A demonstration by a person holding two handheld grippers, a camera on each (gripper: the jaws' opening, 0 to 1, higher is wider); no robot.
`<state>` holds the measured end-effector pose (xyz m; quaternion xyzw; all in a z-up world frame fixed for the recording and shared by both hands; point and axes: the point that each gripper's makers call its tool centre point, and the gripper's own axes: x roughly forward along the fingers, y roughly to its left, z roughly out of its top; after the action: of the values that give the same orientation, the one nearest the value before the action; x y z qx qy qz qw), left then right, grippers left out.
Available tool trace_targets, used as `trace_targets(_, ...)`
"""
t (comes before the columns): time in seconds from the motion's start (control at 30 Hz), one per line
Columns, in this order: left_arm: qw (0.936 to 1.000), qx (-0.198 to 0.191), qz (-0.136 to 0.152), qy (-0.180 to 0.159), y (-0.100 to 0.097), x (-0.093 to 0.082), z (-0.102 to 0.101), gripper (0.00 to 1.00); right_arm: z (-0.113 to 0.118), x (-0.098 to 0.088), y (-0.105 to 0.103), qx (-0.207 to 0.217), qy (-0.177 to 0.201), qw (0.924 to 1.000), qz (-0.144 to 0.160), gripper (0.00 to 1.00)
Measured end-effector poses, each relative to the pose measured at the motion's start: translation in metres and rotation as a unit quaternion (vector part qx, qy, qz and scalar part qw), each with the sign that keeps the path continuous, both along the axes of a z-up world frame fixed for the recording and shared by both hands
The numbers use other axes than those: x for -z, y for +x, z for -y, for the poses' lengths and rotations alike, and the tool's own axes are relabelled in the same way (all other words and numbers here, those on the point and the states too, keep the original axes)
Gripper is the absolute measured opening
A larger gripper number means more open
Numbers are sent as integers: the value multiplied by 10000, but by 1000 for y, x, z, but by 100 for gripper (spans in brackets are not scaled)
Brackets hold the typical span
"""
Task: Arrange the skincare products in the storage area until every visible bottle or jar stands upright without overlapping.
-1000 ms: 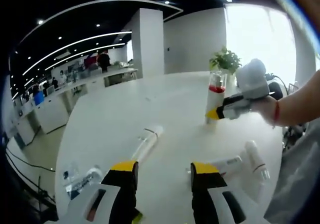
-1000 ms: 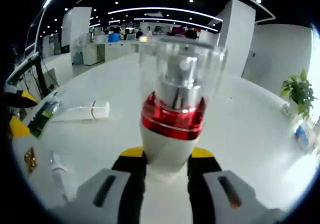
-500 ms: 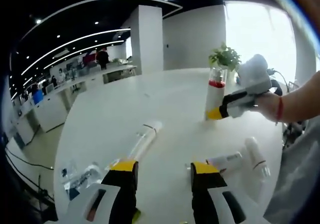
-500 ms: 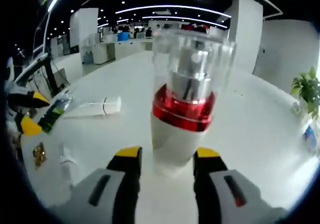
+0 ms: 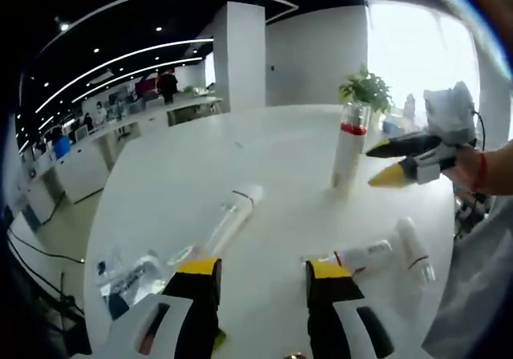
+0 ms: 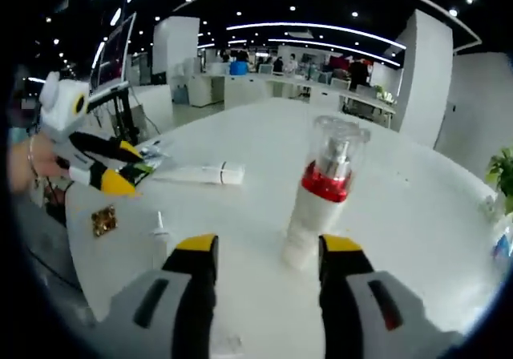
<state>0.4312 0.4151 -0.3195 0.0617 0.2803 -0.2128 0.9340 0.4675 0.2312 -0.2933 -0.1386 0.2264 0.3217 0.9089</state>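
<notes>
**A:** From the left gripper view, how far along are they?

**B:** One done, I'd say. The red-banded pump bottle (image 5: 347, 155) stands upright on the white table (image 5: 176, 183), free of everything. The right gripper (image 5: 401, 163) sits just beside it with its jaws apart, holding nothing. The left gripper (image 5: 260, 283) is low at the near edge, jaws apart and empty too.

**A:** And what's left?

**B:** A long clear tube (image 5: 228, 219) lies flat mid-table. Two more white tubes (image 5: 377, 255) lie on their sides near the right edge, one close beside the other; whether they touch I can't tell. Some small packets (image 5: 128, 277) sit at the near left.

**A:** Now the right gripper view?

**B:** Same story. The pump bottle (image 6: 321, 195) is upright, just ahead of that view's open jaws and clear of both. Beyond it a white tube (image 6: 200, 173) lies flat, with the left gripper (image 6: 112, 171) near its end, jaws parted. A small gold packet (image 6: 103, 219) lies near the table edge. So most of the standing-up is not yet done.
</notes>
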Motion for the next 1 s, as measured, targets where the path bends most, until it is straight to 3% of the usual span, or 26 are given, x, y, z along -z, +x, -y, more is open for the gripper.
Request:
trace_targets(0.03,10000,-31,-8,-14,0,0,-1,44,-7,-9,-8,-199,-13,9996,200,51)
trace_targets(0.27,9998,-141,-128,-80,-1,4,-5,44,-41,-26,-22,-979,-219,9941,415,52)
trace_targets(0.43,9996,-229,-118,-146,1,0,-9,44,-64,-39,-10,-1281,-208,9906,437,53)
trace_targets(0.7,9992,-324,-189,-153,0,1,-14,46,-101,-48,4,-1939,-565,9776,592,55)
trace_targets(0.8,9990,-345,-216,-183,-1,0,-14,47,-119,-54,15,-2304,-741,9681,647,57)
trace_targets(0.9,9988,-345,-272,-197,-2,0,-14,49,-127,-56,23,-2435,-889,9637,638,57)
trace_targets(1.0,9989,-338,-279,-174,-2,-1,-14,50,-138,-61,34,-2663,-1114,9541,800,57)
